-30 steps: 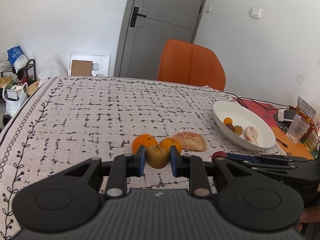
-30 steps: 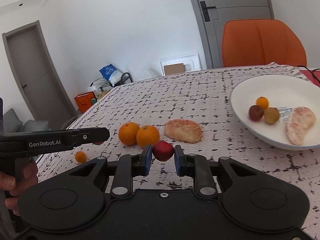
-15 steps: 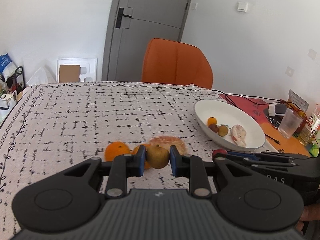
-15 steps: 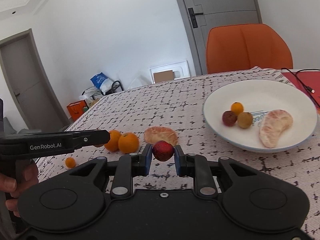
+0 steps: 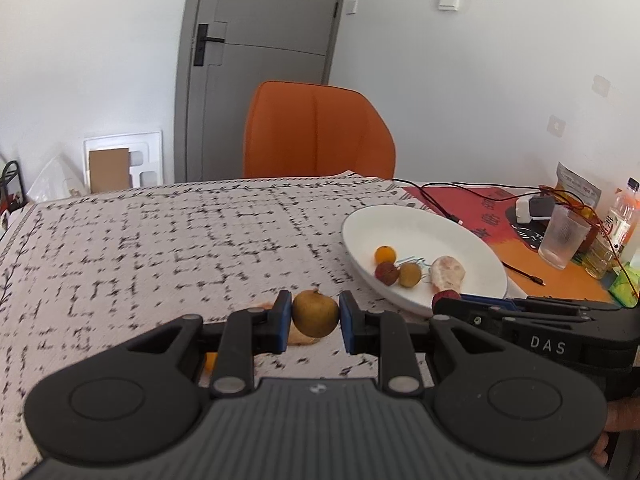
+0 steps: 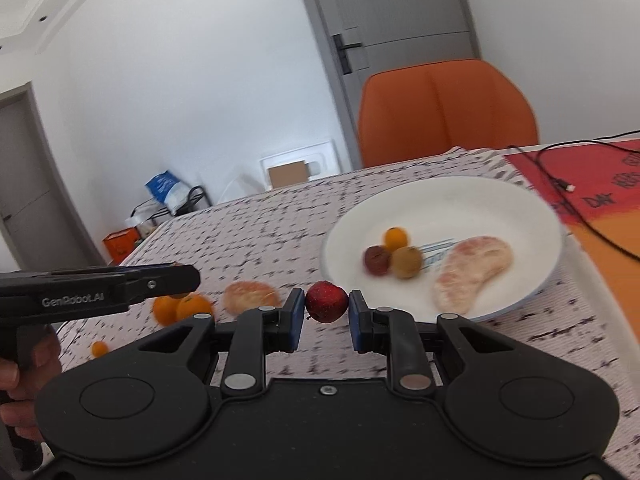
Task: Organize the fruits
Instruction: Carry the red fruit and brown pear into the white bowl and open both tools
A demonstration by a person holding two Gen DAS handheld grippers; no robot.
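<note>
My left gripper (image 5: 315,318) is shut on a brown-yellow round fruit (image 5: 315,313) and holds it above the tablecloth, left of the white plate (image 5: 408,224). My right gripper (image 6: 326,310) is shut on a small red fruit (image 6: 326,301) just short of the plate's (image 6: 460,200) near-left rim. The plate holds a small orange fruit (image 6: 396,238), a dark red fruit (image 6: 376,260), a brown fruit (image 6: 406,262) and a peeled citrus segment (image 6: 474,272). Two oranges (image 6: 182,309), a peeled citrus piece (image 6: 250,297) and a tiny orange fruit (image 6: 99,348) lie on the cloth.
An orange chair (image 5: 318,130) stands at the table's far edge. Right of the plate lie a red mat (image 5: 472,208), cables, a glass (image 5: 562,236) and bottles (image 5: 616,228). The left gripper's body (image 6: 96,288) shows at the left of the right wrist view.
Both grippers have moved right toward the plate with their fruits held. The oranges have slid left and under the left gripper's view; the plate looks larger and closer.
</note>
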